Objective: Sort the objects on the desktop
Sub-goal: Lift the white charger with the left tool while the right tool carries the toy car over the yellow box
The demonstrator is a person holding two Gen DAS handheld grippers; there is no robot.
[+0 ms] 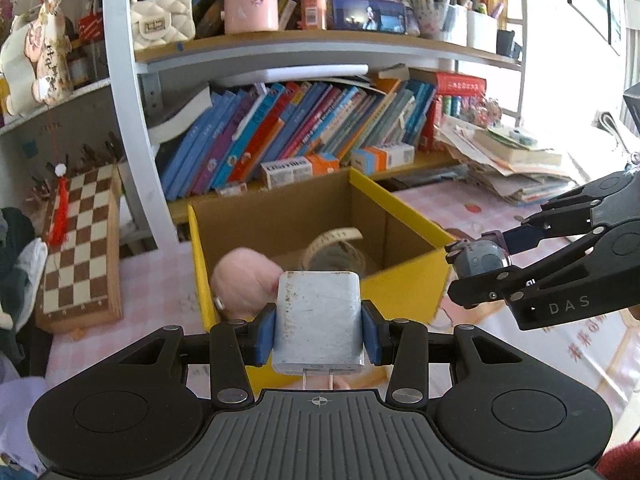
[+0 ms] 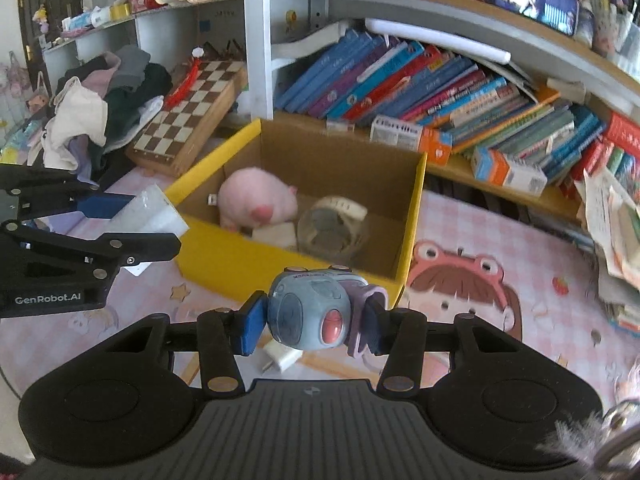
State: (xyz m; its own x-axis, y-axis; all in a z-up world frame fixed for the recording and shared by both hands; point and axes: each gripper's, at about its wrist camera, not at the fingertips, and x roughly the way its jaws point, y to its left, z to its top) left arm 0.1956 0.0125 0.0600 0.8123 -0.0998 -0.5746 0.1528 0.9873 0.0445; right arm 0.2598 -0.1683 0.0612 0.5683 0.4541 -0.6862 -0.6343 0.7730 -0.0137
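Your left gripper [image 1: 319, 330] clamps a white wall charger [image 1: 319, 320] by its flat sides, just before the yellow cardboard box [image 1: 400, 292]. It looks rigid, light, smooth. Your right gripper [image 2: 308, 320] pinches a rounded blue toy camera [image 2: 308, 314], likely slippery plastic.

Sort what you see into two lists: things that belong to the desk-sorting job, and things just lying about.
Job:
- white plug-in charger block, in left tongs
- blue-grey toy camera, in right tongs
- yellow cardboard box
- pink plush pig, inside box

Lying about:
- wooden chessboard
- leaning shelf books
- clothes heap
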